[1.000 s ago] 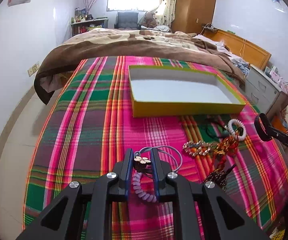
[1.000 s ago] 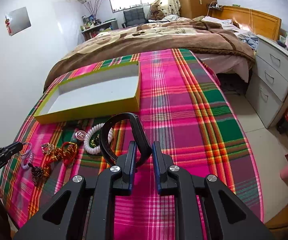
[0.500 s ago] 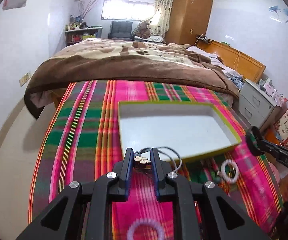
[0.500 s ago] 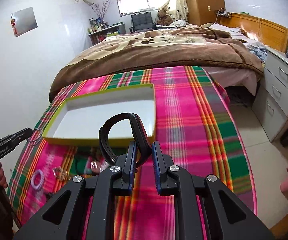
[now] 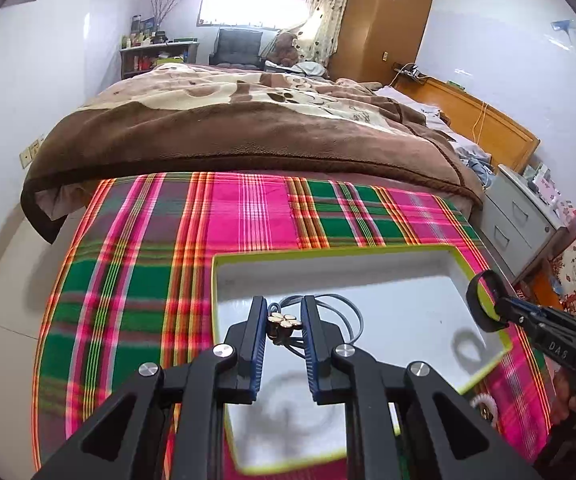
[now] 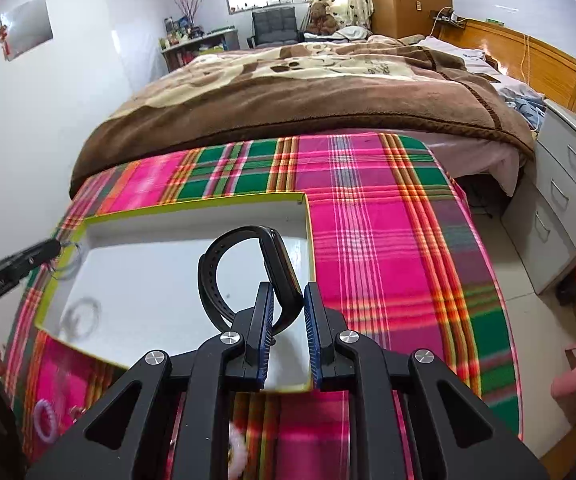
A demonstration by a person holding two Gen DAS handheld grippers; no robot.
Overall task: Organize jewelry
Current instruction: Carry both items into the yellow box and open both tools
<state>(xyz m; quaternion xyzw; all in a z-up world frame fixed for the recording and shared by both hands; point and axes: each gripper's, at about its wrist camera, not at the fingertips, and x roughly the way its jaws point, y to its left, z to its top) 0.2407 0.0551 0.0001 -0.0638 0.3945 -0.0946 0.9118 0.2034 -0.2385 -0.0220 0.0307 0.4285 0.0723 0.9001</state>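
My left gripper is shut on a grey cord necklace with a gold flower charm, held above the white inside of the yellow-rimmed box. My right gripper is shut on a black wristband, held above the same box near its right end. In the left wrist view the right gripper and wristband hang over the box's right rim. In the right wrist view the left gripper shows at the box's left end with the necklace loop.
The box lies on a pink and green plaid cloth. Loose jewelry lies on the cloth in front of the box: a purple coil bracelet and a white bead bracelet. A brown blanket lies beyond, drawers at right.
Both grippers have risen and moved forward from the jewelry pile to above the box, each carrying its piece. The purple coil bracelet has dropped from the left gripper onto the cloth.
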